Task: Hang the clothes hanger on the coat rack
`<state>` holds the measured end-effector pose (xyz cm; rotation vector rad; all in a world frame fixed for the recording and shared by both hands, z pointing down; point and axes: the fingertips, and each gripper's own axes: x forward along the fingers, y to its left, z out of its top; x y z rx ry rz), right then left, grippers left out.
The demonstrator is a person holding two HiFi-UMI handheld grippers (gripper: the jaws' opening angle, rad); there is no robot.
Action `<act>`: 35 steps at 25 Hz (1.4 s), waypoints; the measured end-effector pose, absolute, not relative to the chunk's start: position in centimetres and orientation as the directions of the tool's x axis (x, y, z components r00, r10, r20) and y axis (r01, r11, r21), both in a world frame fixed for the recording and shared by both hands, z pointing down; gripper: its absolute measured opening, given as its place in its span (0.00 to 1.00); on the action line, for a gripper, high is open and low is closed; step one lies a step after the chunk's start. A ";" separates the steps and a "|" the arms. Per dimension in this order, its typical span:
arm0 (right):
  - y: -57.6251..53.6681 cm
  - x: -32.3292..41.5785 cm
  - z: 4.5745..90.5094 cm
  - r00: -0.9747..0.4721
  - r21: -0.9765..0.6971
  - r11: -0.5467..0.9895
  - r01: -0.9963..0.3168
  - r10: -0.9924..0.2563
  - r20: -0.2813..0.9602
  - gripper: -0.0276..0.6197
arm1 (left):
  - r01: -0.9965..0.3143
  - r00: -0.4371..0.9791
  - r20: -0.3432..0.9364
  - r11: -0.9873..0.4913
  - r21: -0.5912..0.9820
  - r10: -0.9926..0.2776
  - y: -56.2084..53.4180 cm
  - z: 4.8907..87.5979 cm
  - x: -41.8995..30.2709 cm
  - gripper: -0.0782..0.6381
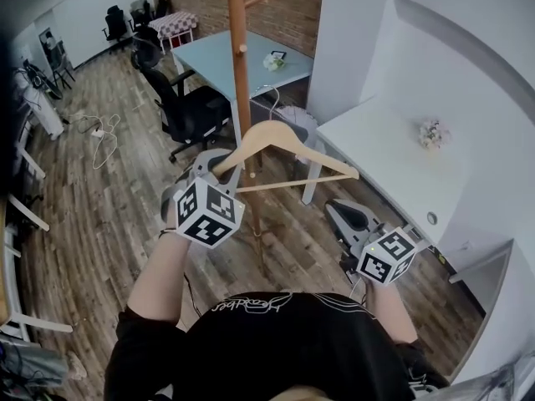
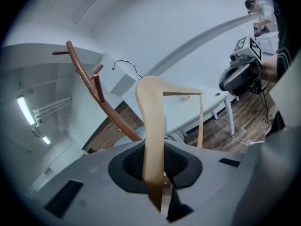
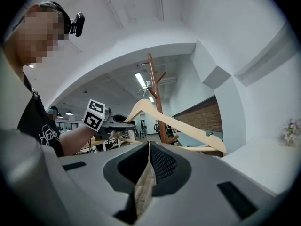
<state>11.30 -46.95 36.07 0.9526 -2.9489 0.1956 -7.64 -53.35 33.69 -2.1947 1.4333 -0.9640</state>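
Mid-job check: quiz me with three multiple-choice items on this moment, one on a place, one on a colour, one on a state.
1. Where is the clothes hanger? A on a peg; B in the left gripper; C on the floor.
2. The coat rack is: A white; B black; C reddish-brown.
3. The right gripper is: A shut, empty; B wide open; C on the hanger.
Key: B, its fingers clamp one hanger arm; C, reddish-brown wood throughout; A, fingers together, nothing between.
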 end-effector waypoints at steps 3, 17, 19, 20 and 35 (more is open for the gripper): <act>-49.1 11.2 34.7 -0.831 -0.088 0.826 -0.557 -0.554 0.052 0.11 | -0.665 0.229 0.328 -0.393 -0.635 -0.917 -55.0 31.8 -7.9 0.18; -56.2 7.3 33.5 -0.910 -0.088 0.906 -0.415 -0.412 0.053 0.11 | -0.700 0.164 0.260 -0.298 -0.648 -0.951 -60.6 26.3 -10.7 0.18; -56.7 6.8 33.4 -0.915 -0.092 0.910 -0.404 -0.400 0.058 0.11 | -0.703 0.160 0.268 -0.301 -0.645 -0.950 -61.4 26.4 -11.1 0.18; -57.0 6.7 33.5 -0.916 -0.096 0.911 -0.401 -0.396 0.061 0.11 | -0.705 0.159 0.273 -0.302 -0.641 -0.949 -61.7 26.5 -11.3 0.18; -59.5 5.9 36.0 -0.914 -0.137 0.906 -0.401 -0.386 0.128 0.11 | -0.737 0.130 0.348 -0.325 -0.593 -0.928 -65.5 31.1 -13.9 0.18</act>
